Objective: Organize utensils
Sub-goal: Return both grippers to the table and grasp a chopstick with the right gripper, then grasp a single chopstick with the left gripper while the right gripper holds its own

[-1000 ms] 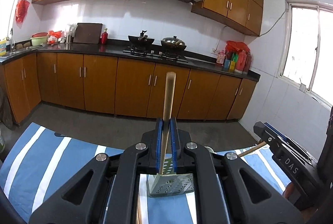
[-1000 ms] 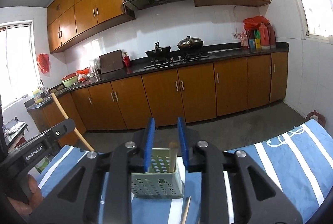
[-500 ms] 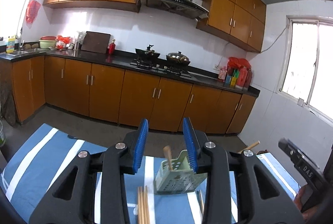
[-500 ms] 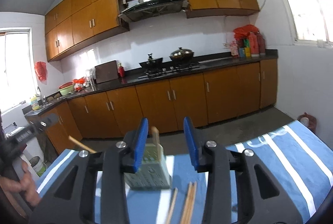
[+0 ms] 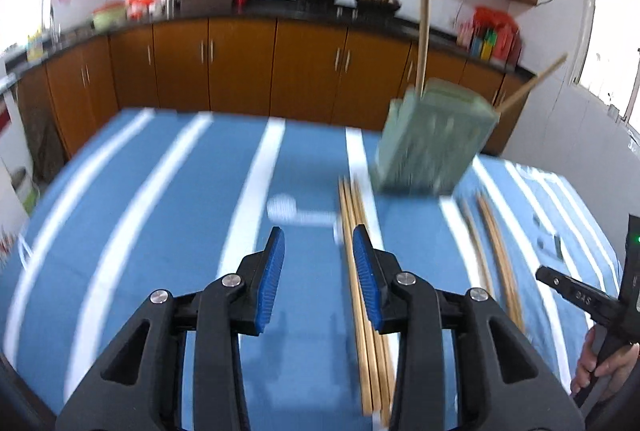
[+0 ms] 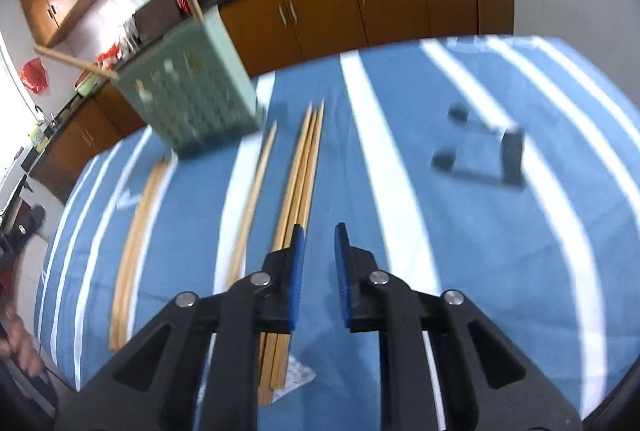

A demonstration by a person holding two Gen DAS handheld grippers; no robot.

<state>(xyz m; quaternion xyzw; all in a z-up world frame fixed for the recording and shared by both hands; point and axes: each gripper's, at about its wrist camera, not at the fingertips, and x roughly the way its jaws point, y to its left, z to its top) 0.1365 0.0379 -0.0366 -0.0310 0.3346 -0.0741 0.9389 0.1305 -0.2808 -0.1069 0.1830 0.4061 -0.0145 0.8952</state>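
A pale green perforated utensil holder (image 5: 434, 143) stands on the blue striped cloth (image 5: 160, 211) with two wooden chopsticks (image 5: 423, 35) sticking out of it; it also shows in the right wrist view (image 6: 192, 91). Several loose chopsticks (image 5: 366, 307) lie on the cloth in front of it, with more to the right (image 5: 498, 259). In the right wrist view they lie as a bundle (image 6: 298, 187) and further sticks to the left (image 6: 134, 247). My left gripper (image 5: 318, 271) is open and empty above the cloth. My right gripper (image 6: 320, 263) is open and empty, just right of the bundle.
A small dark frame-like object (image 6: 480, 155) lies on the cloth to the right. A clear wrapper scrap (image 6: 298, 375) lies near the bundle's near end. Wooden kitchen cabinets (image 5: 240, 71) and a dark counter stand beyond the table's far edge.
Both views have tilted down from the kitchen toward the cloth. One second ago my left gripper was shut on a chopstick over the holder; that chopstick now stands in the holder and both grippers are pulled back.
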